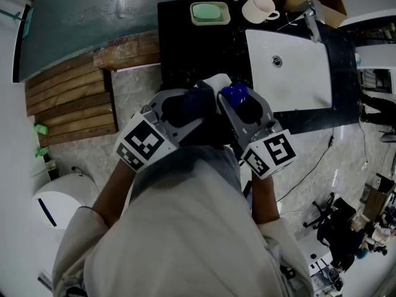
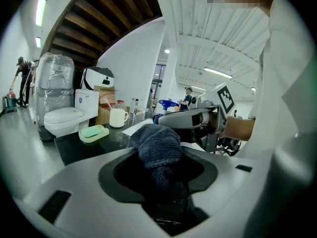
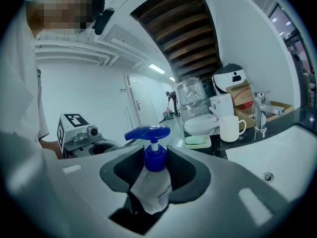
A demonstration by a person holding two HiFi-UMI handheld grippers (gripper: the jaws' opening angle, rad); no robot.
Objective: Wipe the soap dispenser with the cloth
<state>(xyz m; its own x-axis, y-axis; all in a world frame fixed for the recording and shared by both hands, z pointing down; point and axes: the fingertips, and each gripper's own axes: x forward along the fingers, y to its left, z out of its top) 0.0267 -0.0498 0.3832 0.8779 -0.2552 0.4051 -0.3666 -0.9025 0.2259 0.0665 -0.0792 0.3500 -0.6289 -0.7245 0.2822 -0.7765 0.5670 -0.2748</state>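
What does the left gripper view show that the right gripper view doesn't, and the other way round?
Only the left gripper view shows the dark blue cloth, bunched up and clamped between the jaws there. Only the right gripper view shows the white bottle of the soap dispenser, gripped between its jaws below the blue pump, and the drain in the white sink. Both views share the background: the white mug, the green soap dish and the white toilet.
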